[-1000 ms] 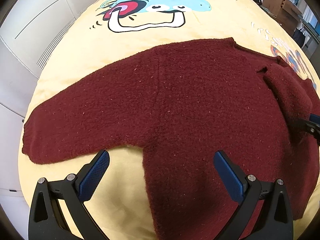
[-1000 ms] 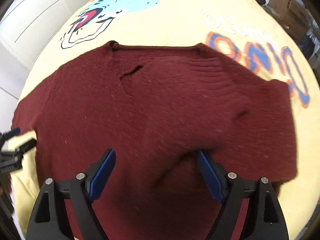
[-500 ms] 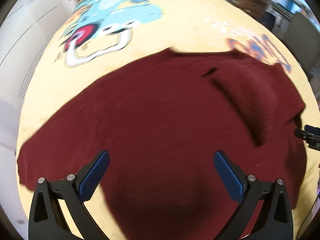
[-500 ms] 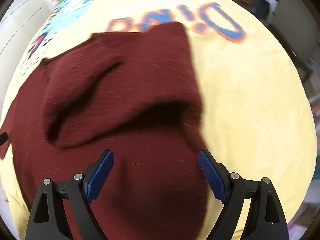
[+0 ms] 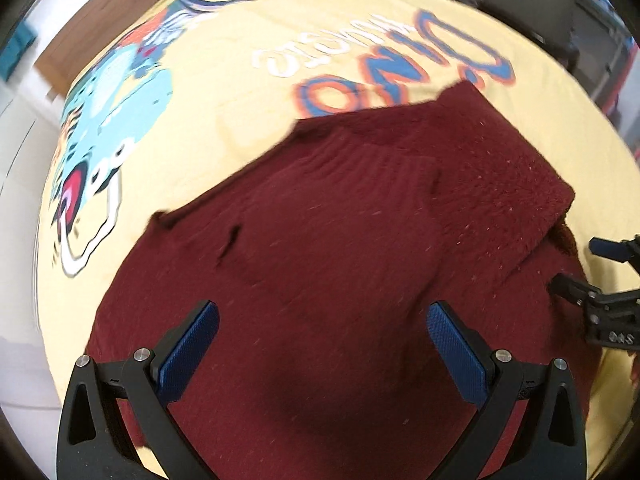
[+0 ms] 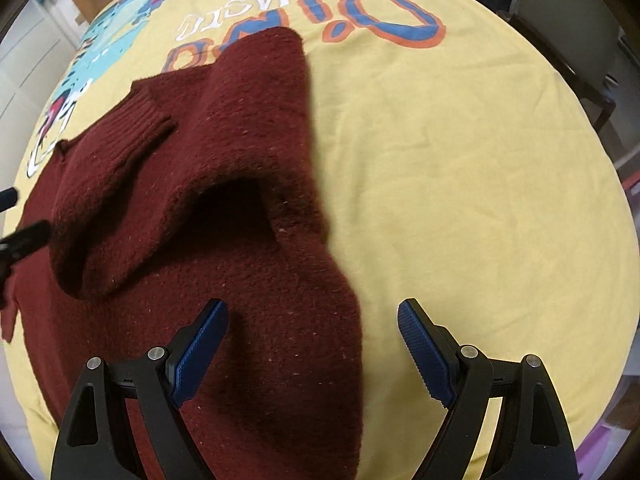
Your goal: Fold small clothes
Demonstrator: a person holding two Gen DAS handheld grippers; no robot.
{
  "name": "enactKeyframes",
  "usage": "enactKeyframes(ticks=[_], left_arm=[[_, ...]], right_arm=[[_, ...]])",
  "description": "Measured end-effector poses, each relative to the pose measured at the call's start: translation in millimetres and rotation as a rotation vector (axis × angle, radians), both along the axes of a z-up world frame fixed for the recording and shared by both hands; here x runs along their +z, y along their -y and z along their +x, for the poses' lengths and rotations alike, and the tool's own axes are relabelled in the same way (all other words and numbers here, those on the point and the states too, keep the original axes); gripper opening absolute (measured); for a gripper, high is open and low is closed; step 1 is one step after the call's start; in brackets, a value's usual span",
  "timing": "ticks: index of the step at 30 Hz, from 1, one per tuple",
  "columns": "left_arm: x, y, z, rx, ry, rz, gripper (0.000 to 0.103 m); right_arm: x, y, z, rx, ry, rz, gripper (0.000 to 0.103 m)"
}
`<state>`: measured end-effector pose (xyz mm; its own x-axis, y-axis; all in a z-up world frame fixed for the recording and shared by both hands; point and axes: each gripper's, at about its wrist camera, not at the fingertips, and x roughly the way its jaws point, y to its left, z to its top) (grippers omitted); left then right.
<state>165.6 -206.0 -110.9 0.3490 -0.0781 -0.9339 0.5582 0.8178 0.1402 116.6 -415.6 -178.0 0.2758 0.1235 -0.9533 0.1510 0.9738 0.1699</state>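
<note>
Sweater, dark red knit, qty 1, lies flat on a yellow printed sheet, qty 1, in left wrist view. One sleeve is folded in across the body; ribbed cuff approx. at garment centre. Left gripper: jaws spread wide, blue pads clear of fabric, nothing held. Sweater body sits directly under and ahead of the gap between the pads. Right gripper visible at right edge, its tips just beside the sweater's right margin, near the sleeve fold; contact cannot be confirmed. Frame is motion-blurred.

Right wrist view: same sweater, qty 1, occupies left half of frame on the sheet. Folded sleeve arches over the body, with a dark hollow beneath it. Right gripper: jaws apart, empty. Left pad is over the knit; right pad is over bare sheet, so the sweater's side edge runs between them. Left gripper tips show at left edge, over the sweater's far side. Sheet print: 1 cartoon dinosaur, lettering "Dino".
</note>
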Motion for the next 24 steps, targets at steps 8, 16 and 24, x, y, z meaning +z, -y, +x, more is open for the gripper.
enactKeyframes(ticks=[8,16,24], left_arm=[[-48.4,48.0,22.6,-0.011,-0.063,0.128,0.102],[-36.7,9.4,38.0,0.155,-0.027,0.082,0.014],[1.6,-60.7,26.9,0.266,-0.002,-0.092,0.013]], right_arm=[[-7.5,24.0,-5.0,-0.022,-0.005,0.033,0.088],[-16.6,22.1,-14.2,-0.027,-0.024,0.042,0.088],[-11.3,14.3,-10.2,-0.027,-0.015,0.022,0.088]])
